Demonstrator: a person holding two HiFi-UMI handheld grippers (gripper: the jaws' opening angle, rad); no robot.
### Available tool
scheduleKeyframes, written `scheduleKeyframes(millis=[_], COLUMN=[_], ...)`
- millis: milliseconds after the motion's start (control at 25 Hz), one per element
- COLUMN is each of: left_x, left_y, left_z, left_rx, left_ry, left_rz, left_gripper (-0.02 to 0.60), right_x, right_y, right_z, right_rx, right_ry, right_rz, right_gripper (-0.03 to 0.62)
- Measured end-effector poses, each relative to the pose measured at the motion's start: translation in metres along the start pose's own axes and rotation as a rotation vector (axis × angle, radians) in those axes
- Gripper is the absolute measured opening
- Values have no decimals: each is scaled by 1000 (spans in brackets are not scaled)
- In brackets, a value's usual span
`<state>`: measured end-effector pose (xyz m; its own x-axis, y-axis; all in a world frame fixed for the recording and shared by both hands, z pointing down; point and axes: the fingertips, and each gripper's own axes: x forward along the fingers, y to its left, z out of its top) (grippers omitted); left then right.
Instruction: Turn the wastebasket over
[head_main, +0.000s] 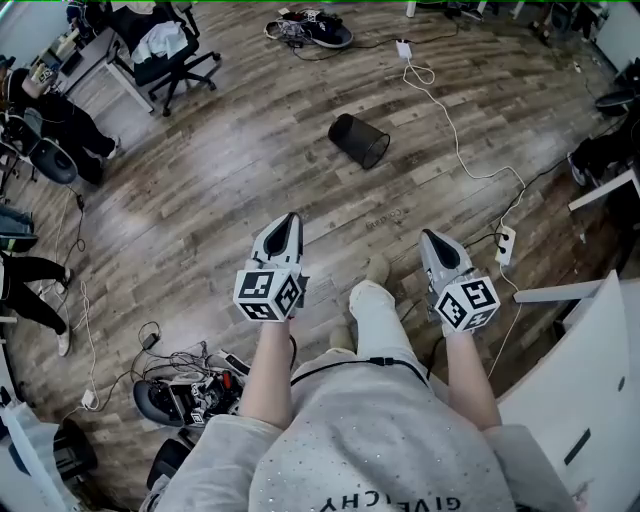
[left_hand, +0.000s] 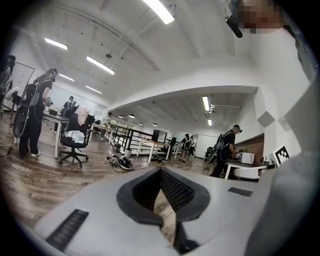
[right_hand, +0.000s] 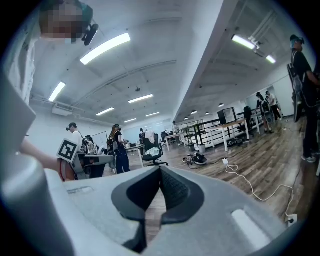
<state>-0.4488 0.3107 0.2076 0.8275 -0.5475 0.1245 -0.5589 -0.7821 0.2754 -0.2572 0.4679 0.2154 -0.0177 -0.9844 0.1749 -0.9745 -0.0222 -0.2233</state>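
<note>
A black mesh wastebasket (head_main: 360, 140) lies on its side on the wood floor, its open mouth turned to the lower right. It shows only in the head view. My left gripper (head_main: 289, 220) is held in the air well short of it, jaws shut with nothing between them. To the right, my right gripper (head_main: 430, 238) is level with it, also shut and empty. In the left gripper view the left gripper (left_hand: 161, 172) points nearly level across the office; the right gripper (right_hand: 160, 172) does the same in the right gripper view. The basket is hidden in both.
A white cable (head_main: 455, 135) runs across the floor right of the basket to a power strip (head_main: 505, 244). An office chair (head_main: 168, 55) and desk stand far left. A pile of gear and cables (head_main: 180, 395) lies at lower left. A white desk (head_main: 590, 380) stands at right.
</note>
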Motion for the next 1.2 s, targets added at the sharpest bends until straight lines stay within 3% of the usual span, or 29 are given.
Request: scheduleKeyframes(millis=[360,680,1200], left_x=[91,203,360], left_y=[15,25,6], left_z=[4,6,29], left_rx=[-18,-25,-9], left_ry=[39,90,91], left_rz=[1,-11,-53], left_gripper=[-2,-2,-2], right_x=[60,115,182], right_y=[-62,-155,-288], right_z=[8,20,59], right_rx=[51,143,175], right_ry=[43,59,38], right_rz=[15,-52,-97], right_gripper=[43,43,43])
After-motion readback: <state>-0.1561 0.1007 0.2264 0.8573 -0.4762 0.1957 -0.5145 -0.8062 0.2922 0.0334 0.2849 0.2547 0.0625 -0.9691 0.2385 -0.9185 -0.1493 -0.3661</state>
